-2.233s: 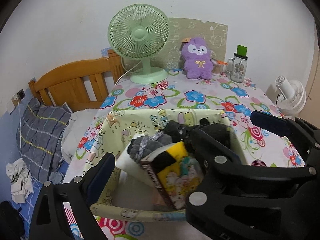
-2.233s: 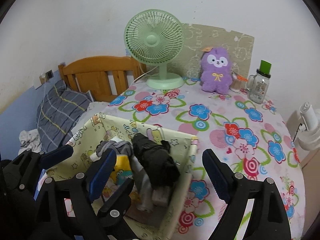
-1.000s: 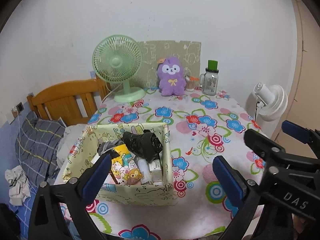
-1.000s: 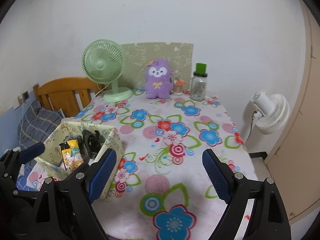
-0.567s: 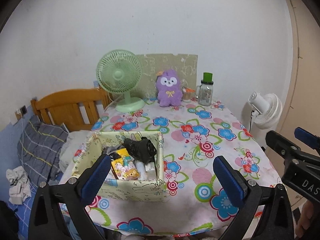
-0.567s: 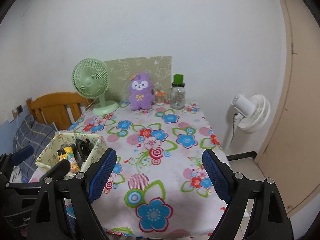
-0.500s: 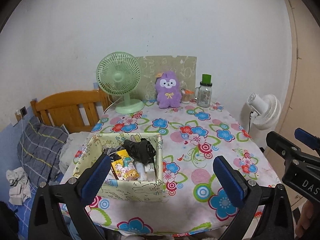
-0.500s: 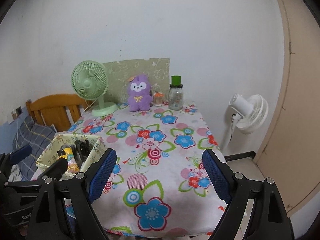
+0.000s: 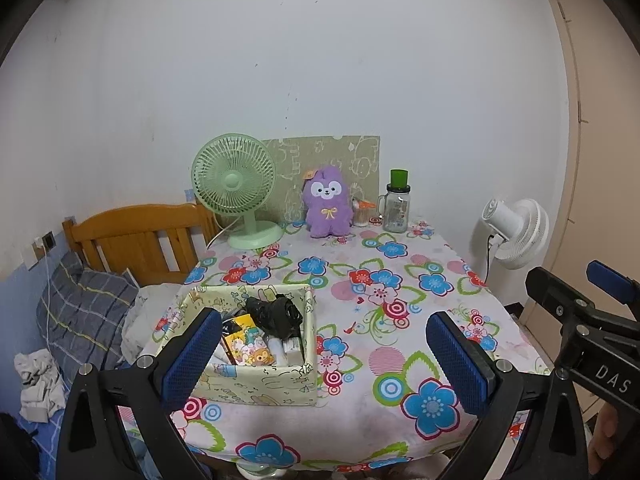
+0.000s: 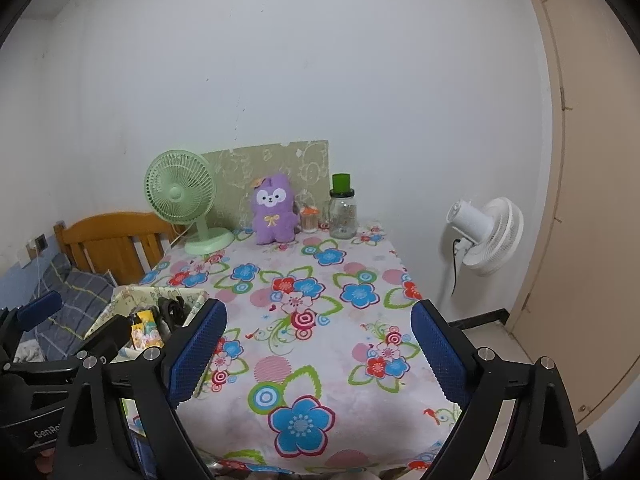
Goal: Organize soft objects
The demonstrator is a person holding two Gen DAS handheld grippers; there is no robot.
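My left claw (image 9: 324, 356) hangs spread wide with nothing between its blue ribbed pads (image 9: 192, 354), above the near edge of the counter (image 9: 360, 412) under its white cloth printed with bright flowers. My right claw (image 10: 318, 350) is likewise spread wide and empty; its jaws have just been opening a little further, and only the flowered cloth shows between them. In the left view the right claw's black frame sits at the far right, apart from the counter edge, with part of a hand (image 9: 608, 436) below it.

Just beyond the left claw's left finger stands the pale yellow fabric storage box with cartoon prints (image 9: 260, 384), on the near left part of the counter. Inside it I see a crumpled black soft bundle (image 9: 276, 314), a yellow pack with cartoon figures (image 9: 248, 344) and some white items I cannot identify.

At the far edge, against the wall, stand a mint-green desk fan (image 9: 236, 184), a purple plush toy with a white face and yellow bow (image 9: 326, 204), a small glass with an orange top (image 9: 362, 212) and a clear glass jar with a green lid (image 9: 397, 204), all well apart from the box. A white fan (image 10: 486, 236) stands off to the right of the counter, and a wooden bed headboard (image 9: 136, 236) with a grey checked pillow (image 9: 84, 308) lies to the left
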